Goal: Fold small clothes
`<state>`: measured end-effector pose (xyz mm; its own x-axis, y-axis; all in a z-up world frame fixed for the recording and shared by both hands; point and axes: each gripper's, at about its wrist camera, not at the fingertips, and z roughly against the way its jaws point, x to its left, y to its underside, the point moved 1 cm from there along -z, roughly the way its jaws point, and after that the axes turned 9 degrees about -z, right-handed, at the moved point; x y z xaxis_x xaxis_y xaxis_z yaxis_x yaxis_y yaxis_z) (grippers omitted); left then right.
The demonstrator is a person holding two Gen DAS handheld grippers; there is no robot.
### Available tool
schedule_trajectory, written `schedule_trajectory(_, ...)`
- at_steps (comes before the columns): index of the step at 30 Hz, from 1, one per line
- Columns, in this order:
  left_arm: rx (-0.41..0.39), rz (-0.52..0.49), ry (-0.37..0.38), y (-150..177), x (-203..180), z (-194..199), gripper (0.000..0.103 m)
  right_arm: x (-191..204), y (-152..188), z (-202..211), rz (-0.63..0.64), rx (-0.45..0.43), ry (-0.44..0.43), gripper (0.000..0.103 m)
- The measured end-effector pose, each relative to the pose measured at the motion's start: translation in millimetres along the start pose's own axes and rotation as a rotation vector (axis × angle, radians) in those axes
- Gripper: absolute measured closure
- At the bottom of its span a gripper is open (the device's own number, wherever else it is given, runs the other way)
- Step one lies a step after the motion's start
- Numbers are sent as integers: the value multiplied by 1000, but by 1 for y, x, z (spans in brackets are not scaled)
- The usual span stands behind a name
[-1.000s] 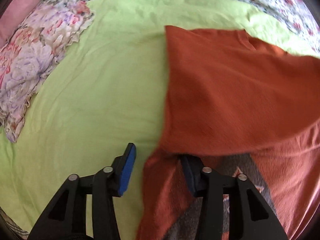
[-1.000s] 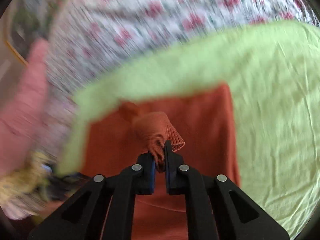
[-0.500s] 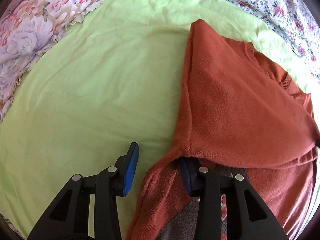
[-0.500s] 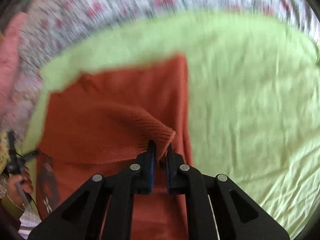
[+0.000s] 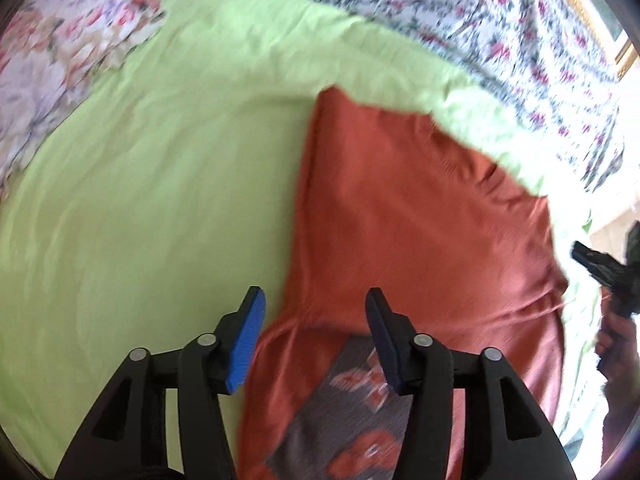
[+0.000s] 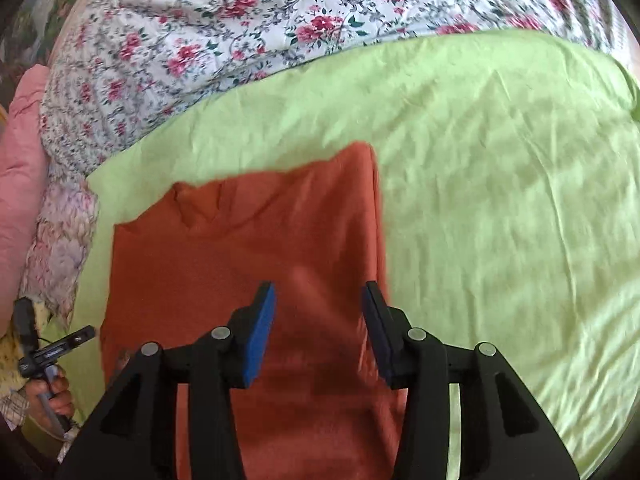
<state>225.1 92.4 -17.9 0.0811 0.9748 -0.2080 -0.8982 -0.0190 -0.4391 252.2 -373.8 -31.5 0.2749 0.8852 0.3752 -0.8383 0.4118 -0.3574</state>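
Now both my tongs have just spread: right tongs [image 6: 318, 320] released the rust-orange T-shirt [image 6: 248, 248], left tongs [image 5: 316, 328] pinch nothing above its near edge; this fold is laid.

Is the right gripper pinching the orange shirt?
No, the right gripper hangs open above the orange shirt, with no cloth pressed between its blue pads.

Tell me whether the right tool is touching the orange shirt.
Apart. In the right wrist view the right tool, jaws just opened, hovers over the orange shirt lying flat on the green sheet; neither pad presses cloth.
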Motion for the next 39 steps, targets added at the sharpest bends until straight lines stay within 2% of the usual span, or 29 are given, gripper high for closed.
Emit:
schedule_trajectory(1,-10,1,-2,-8,0,-1,48,2,-13,-10,5,1,-3,57)
schedule_trajectory(4,-21,-20,-41,-38,0,-18,35,20,-44,-35,49,24,-20,55)
schedule_trajectory(5,-16,-21,-57,-43,4,-24,34,30,-55,-46,99,37,-12,54)
schedule_trajectory(7,20,8,-72,-58,14,-48,34,49,-70,-65,205,54,-7,44)
schedule_trajectory(10,66,40,-55,-75,21,-76,34,72,-87,-106,342,129,-9,43)
schedule_trajectory(13,76,23,-45,-90,13,-93,34,81,-89,-143,453,221,55,43)
schedule_trajectory(14,77,-1,-57,-94,8,-99,37,82,-86,-154,483,265,65,48)
schedule_trajectory(15,75,-34,-74,-96,2,-103,57,83,-84,-159,500,280,76,75)
schedule_trajectory(16,69,-63,-75,-98,-4,-105,71,85,-80,-161,532,281,97,96)
schedule_trajectory(17,62,-90,-69,-99,-11,-105,86,86,-80,-159,525,280,84,96)
schedule_trajectory(18,40,-119,-103,-100,-19,-101,89,87,-82,-153,516,250,77,96)
schedule_trajectory(20,2,-159,-155,-98,-29,-96,90,88,-87,-130,477,131,44,97)
schedule_trajectory(22,5,-154,-182,-96,-29,-101,90,83,-87,-123,422,70,38,97)
schedule_trajectory(25,14,-149,-198,-96,-31,-105,83,71,-73,-153,381,146,103,95)
schedule_trajectory(28,9,-154,-197,-97,-38,-94,76,74,-71,-132,329,90,77,79)
schedule_trajectory(30,13,-140,-178,-88,-36,-81,63,79,-66,-106,314,56,36,67)
schedule_trajectory(31,10,-134,-170,-82,-36,-74,63,82,-59,-90,317,38,18,64)
schedule_trajectory(35,23,-102,-119,-37,-34,-42,57,78,-20,-36,293,44,-47,63)
schedule_trajectory(39,78,-82,-86,36,-29,-13,54,56,38,0,222,94,-78,62)
